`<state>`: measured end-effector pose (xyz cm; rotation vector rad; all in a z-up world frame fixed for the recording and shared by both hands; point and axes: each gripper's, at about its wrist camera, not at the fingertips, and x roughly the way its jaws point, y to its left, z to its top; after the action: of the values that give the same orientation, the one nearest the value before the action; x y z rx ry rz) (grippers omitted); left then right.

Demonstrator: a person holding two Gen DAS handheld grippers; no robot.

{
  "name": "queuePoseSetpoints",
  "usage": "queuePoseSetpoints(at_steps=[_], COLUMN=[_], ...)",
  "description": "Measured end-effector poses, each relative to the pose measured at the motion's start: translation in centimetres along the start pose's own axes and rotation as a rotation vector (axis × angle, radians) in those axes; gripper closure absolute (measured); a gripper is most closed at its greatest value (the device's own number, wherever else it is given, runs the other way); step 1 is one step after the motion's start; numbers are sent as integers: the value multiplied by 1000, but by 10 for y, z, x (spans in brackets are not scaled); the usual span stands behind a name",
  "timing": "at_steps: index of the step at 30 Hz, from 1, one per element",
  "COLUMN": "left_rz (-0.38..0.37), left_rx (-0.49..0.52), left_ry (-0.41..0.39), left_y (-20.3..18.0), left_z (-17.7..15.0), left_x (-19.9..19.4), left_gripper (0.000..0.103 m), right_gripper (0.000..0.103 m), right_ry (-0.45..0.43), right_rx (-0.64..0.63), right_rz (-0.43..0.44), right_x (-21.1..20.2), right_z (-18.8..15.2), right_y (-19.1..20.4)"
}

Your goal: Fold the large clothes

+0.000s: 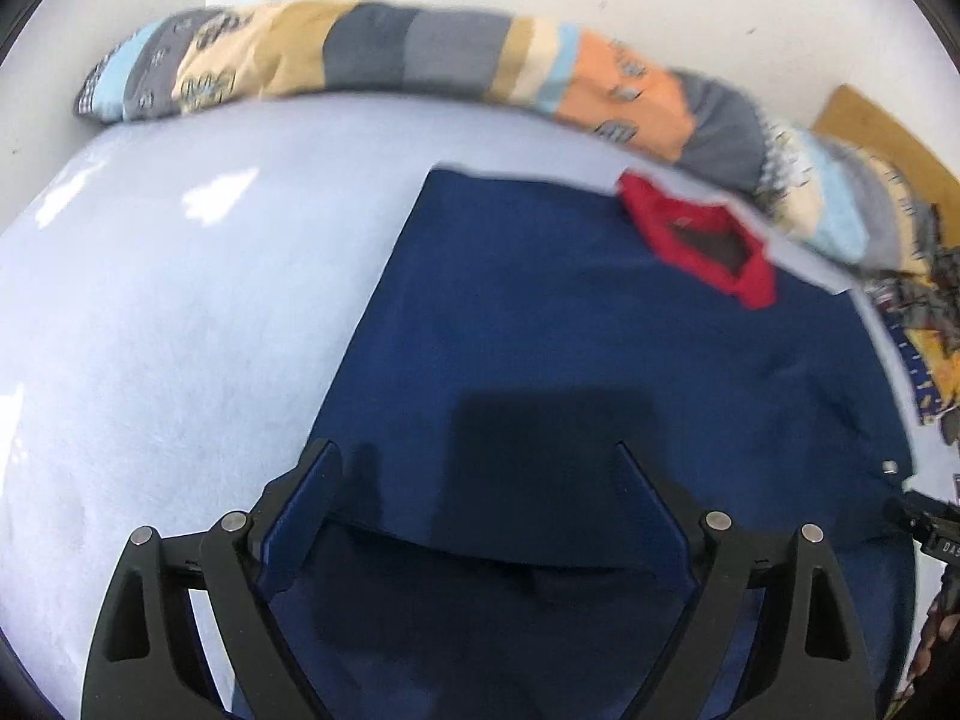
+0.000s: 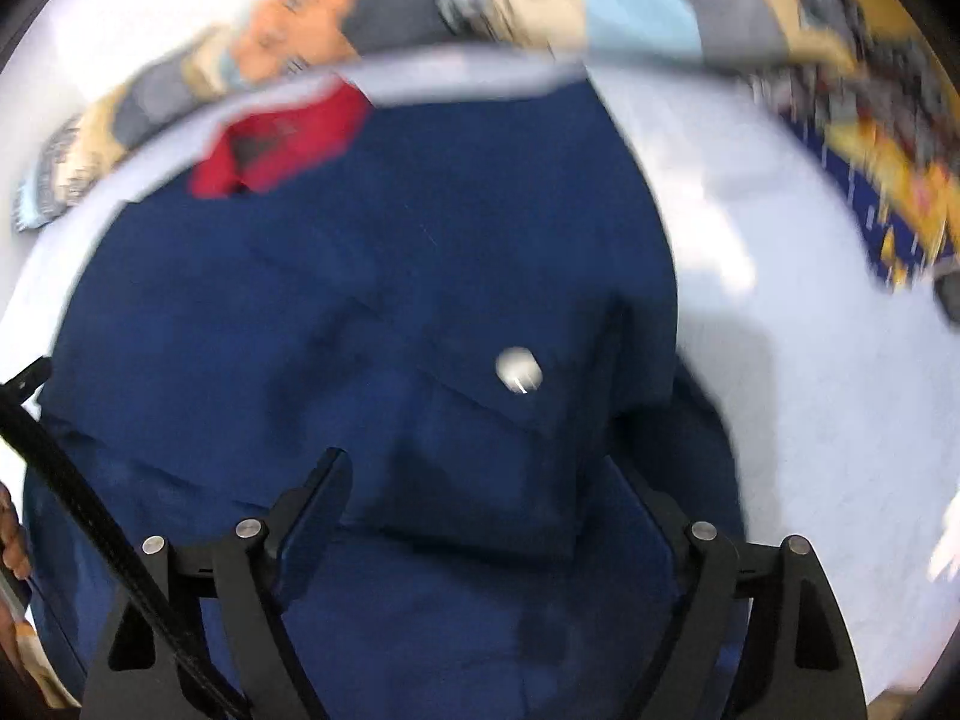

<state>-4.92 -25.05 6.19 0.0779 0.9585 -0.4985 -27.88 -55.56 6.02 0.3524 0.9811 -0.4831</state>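
Note:
A navy blue garment (image 1: 570, 324) with a red collar (image 1: 702, 240) lies spread on a pale blue sheet (image 1: 150, 312). It also fills the right wrist view (image 2: 372, 276), with the red collar (image 2: 282, 144) at the far left and a silver snap button (image 2: 519, 369) on a folded flap. My left gripper (image 1: 474, 456) is open, its jaws wide apart above the garment's near folded edge. My right gripper (image 2: 480, 468) is open, its jaws either side of a raised fold of the navy cloth. Both views are blurred.
A long patchwork bolster (image 1: 420, 54) lies along the far edge of the bed against a white wall. A patterned yellow and blue cloth (image 2: 888, 192) lies at the right. The other gripper's black frame (image 2: 72, 480) shows at the left edge of the right wrist view.

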Motion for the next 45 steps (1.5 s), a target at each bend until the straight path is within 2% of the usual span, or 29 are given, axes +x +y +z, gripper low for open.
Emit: queuePoseSetpoints(at_steps=[2,5,7,9,11,12,14,17,20,24,27,30,33,39,45], left_rz=[-6,0,17,45,81,100,82,55,64,58,70,93,96,108,163], left_rx=[25,72,107,145,178,186,194,201,225,245,243,247,221,210,233], left_ry=[-12,6,39,104,135,116,103,68,43,42,64,74,68,49,21], left_y=[-9,-24,-33,-41,-46,-48,-53,-61,-72,-82,-86,-85,-78,-72,-56], left_z=[-5,-26,-44,-64,-78,-84,-89,-103,-127,-172,-194,-196,-195,-196,-199], left_x=[-12,-17,-11,2,9,3,-11,-36,-59,-79,-80,-68,-65,-73,-76], left_gripper=[13,13,13,13,13,13,13,13,13,13,13,9,2,2,1], right_gripper=[14,14,14,13,11,11,11,11,11,11,11,11,5,5,5], right_ry=[-38,5,53,94,87,93,87,42,8,-4,7,47,29,-10,13], right_rx=[-29,-60,-104,-160,-180,-170,-150,-167,-189,-210,-210,-210,-217,-177,-144], right_rz=[37,89,70,9,-12,-9,20,53,79,105,117,116,92,119,36], right_x=[-16,-6,9,25,27,23,11,-18,-41,-62,-64,-45,-37,-51,-40], right_z=[-4,-17,-26,-37,-42,-44,-50,-67,-90,-135,-157,-170,-172,-171,-173], right_y=[14,31,44,52,55,55,55,65,77,95,105,114,114,100,71])
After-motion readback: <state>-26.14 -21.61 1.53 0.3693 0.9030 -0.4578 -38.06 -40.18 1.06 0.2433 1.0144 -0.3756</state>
